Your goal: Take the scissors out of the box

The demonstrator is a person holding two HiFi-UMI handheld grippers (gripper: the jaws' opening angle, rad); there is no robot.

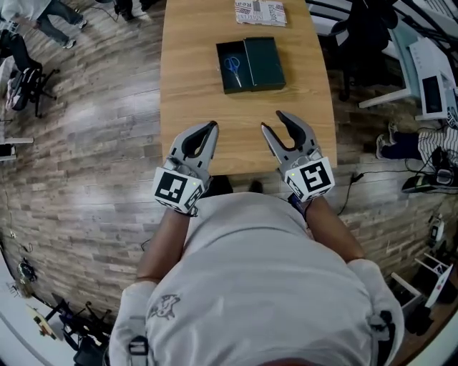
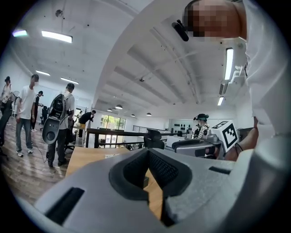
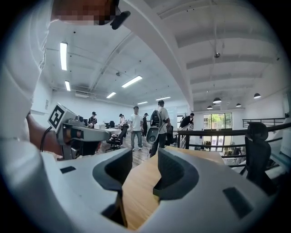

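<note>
An open dark green box [image 1: 250, 64] lies on the far half of the wooden table [image 1: 193, 107]. Blue-handled scissors [image 1: 232, 67] rest in its left half, and the lid lies flat to the right. Both grippers hover over the table's near edge, well short of the box. My left gripper [image 1: 213, 126] [image 2: 148, 151] is shut, tips touching, with nothing held. The right gripper [image 1: 272, 121] [image 3: 145, 157] is open and empty, bare wood showing between its fingers. In the gripper views I cannot make out the scissors.
A folded newspaper [image 1: 260, 12] lies at the table's far end. A dark office chair [image 1: 365, 32] and a white desk stand to the right. Several people stand on the wooden floor to the left [image 2: 59, 127]. A black railing runs behind the table [image 3: 227, 134].
</note>
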